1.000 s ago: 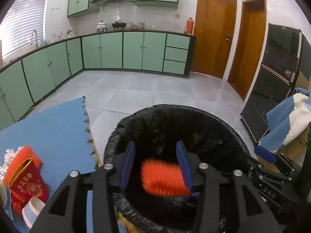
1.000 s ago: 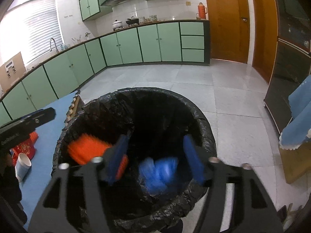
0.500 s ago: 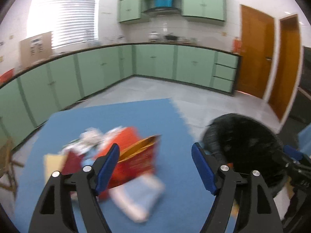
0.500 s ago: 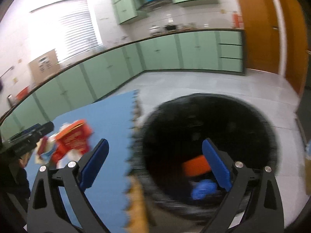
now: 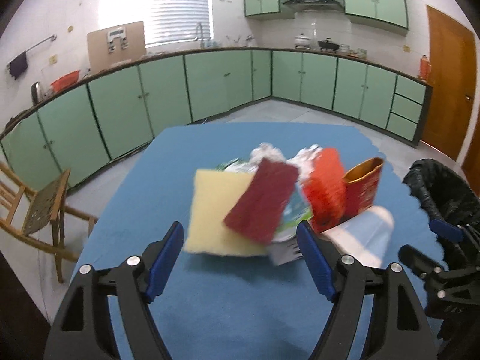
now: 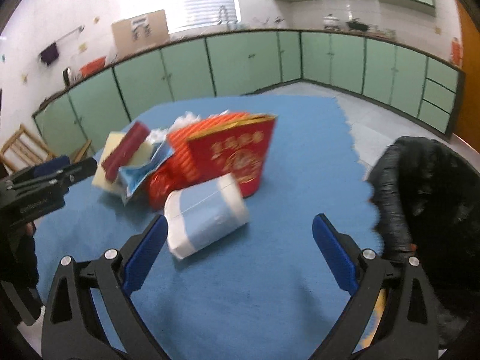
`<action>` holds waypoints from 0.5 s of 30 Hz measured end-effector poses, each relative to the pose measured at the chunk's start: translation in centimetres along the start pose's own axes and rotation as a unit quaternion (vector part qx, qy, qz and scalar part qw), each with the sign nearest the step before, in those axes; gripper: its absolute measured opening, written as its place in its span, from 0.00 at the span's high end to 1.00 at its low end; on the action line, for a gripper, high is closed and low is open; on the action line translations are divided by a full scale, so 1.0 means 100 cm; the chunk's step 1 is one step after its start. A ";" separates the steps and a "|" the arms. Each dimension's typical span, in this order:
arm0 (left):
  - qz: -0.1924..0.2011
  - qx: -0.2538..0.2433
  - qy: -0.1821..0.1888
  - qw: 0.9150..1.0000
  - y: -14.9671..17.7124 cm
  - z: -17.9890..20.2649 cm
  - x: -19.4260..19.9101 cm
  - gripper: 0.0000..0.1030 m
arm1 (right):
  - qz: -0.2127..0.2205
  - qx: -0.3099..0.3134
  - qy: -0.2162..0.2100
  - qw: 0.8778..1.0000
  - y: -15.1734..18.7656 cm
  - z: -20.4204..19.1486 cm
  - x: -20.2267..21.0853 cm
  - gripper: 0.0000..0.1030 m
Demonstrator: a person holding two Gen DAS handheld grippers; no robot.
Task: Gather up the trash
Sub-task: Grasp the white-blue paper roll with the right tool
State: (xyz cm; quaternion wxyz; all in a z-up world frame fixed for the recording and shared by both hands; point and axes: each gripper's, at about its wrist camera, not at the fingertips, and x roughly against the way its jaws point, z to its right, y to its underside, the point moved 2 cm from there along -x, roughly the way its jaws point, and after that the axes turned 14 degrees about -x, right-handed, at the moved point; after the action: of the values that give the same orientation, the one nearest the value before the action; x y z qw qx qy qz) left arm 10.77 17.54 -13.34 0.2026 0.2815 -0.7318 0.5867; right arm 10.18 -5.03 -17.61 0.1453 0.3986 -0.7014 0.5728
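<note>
A blue mat (image 5: pixel 156 186) is spread over the table, with a jagged edge on the side toward the bin (image 6: pixel 432 186), which is lined with a black bag and stands just beside that edge. Green cabinets (image 5: pixel 168 90) are run along the walls under a dark counter, a bright window with blinds (image 5: pixel 156 3) is set above them, a wooden chair (image 5: pixel 39 213) is seen on the pale tiled floor at the left, and a brown door (image 5: pixel 450 90) at the right.

The trash is heaped near the middle of the mat: a yellow sponge (image 5: pixel 210 210) with a dark red pad (image 5: pixel 261 198) lying tilted across it, an orange ribbed piece (image 5: pixel 325 186), a red paper bag (image 6: pixel 237 153) with gold print standing upright, crumpled wrappers (image 6: pixel 144 177), and a blue and white pack (image 6: pixel 207 213) lying nearest the grippers.

The left gripper (image 5: pixel 240 255) is pointed down at the sponge, its jaws spread wide with nothing between them. The right gripper (image 6: pixel 240 246) is held over the mat beside the pack, jaws likewise spread and empty. Edges are blurred throughout.
</note>
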 end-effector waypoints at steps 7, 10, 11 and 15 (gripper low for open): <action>-0.010 0.012 -0.005 1.000 0.018 -0.013 -0.006 0.26 | -0.032 0.021 0.007 0.999 0.000 -0.020 -0.029 0.09; -0.010 0.016 -0.005 1.000 0.020 -0.016 -0.006 0.26 | -0.043 0.043 0.009 0.998 0.002 -0.032 -0.038 0.09; -0.011 0.017 -0.004 1.000 0.020 -0.016 -0.006 0.26 | -0.045 0.048 0.012 0.998 0.001 -0.031 -0.040 0.09; -0.012 0.021 -0.002 1.000 0.019 -0.018 -0.007 0.26 | -0.058 0.056 0.025 0.996 0.003 -0.033 -0.050 0.09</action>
State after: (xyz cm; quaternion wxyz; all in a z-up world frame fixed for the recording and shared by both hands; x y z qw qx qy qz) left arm 9.97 19.66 -14.81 0.2028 0.2957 -0.7163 0.5986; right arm 12.34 0.03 -20.10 0.1739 0.4316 -0.6400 0.6114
